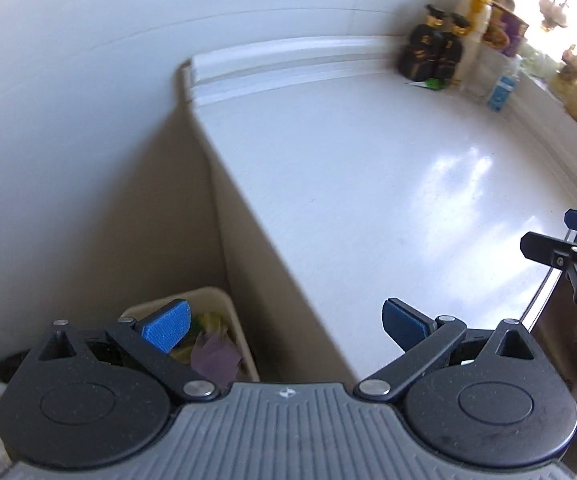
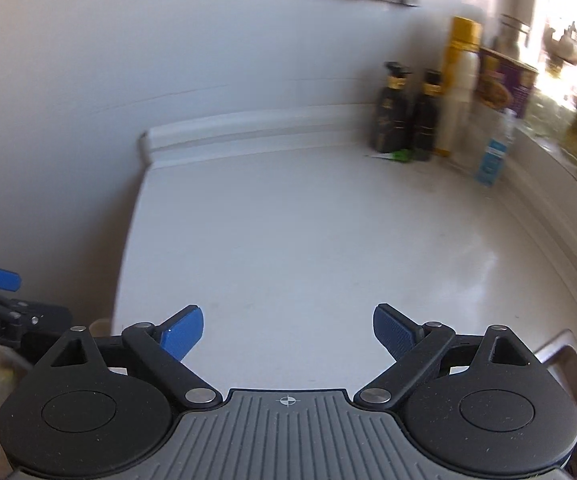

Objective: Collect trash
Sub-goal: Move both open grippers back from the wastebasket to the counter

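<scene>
A beige trash bin (image 1: 244,322) stands on the floor against the left end of the white counter (image 1: 368,184), with purple and yellow-green wrappers (image 1: 212,354) inside. My left gripper (image 1: 284,328) hangs open and empty above the bin and the counter's edge. My right gripper (image 2: 288,334) is open over the counter (image 2: 308,248) with nothing between its blue pads, and it also shows at the right edge as the right gripper (image 1: 556,236). A small green scrap (image 2: 399,156) lies at the foot of the dark bottles, seen from the left wrist as the green scrap (image 1: 432,83).
Two dark pump bottles (image 2: 406,116), a tall yellow-capped can (image 2: 461,80), a purple box (image 2: 506,84) and a small blue-labelled bottle (image 2: 492,160) crowd the far right corner. A metal sink rim (image 2: 568,354) shows at lower right. A white wall (image 1: 88,100) bounds the left.
</scene>
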Motion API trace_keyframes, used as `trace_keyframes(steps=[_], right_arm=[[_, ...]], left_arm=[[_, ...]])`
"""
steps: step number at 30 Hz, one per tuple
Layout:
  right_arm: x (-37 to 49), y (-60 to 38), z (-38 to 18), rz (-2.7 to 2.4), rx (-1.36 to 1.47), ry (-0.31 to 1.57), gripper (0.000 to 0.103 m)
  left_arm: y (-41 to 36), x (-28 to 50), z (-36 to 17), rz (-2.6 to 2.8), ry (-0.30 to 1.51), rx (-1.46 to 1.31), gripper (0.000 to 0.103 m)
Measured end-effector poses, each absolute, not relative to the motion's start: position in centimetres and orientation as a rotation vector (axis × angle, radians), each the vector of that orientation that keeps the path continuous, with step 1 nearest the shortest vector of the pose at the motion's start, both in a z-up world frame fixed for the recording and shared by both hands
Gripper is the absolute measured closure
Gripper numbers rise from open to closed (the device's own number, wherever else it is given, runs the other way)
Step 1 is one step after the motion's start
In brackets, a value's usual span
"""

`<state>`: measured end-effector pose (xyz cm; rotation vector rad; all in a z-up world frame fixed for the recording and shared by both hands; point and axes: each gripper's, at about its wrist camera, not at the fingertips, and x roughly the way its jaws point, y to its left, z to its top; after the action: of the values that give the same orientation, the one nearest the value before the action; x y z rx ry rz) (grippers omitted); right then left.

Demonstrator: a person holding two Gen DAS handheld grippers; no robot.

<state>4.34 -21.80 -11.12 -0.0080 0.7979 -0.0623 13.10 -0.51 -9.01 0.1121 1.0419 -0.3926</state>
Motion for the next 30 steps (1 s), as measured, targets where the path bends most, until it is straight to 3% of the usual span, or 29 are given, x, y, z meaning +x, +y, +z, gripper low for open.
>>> trace_keyframes(steps=[15,30], right_arm=[[8.7,-36.0,-11.2,-0.297,0.181,0.674,0.006],[18.2,-46.7,-14.5,-0.350,0.423,0.636,0.006]], left_arm=[[-16.6,19.9,-8.4,-0.561,0.889,0.228,0.001],[-28.9,25.7,-13.8,-0.612,0.793,0.174,0.004]])
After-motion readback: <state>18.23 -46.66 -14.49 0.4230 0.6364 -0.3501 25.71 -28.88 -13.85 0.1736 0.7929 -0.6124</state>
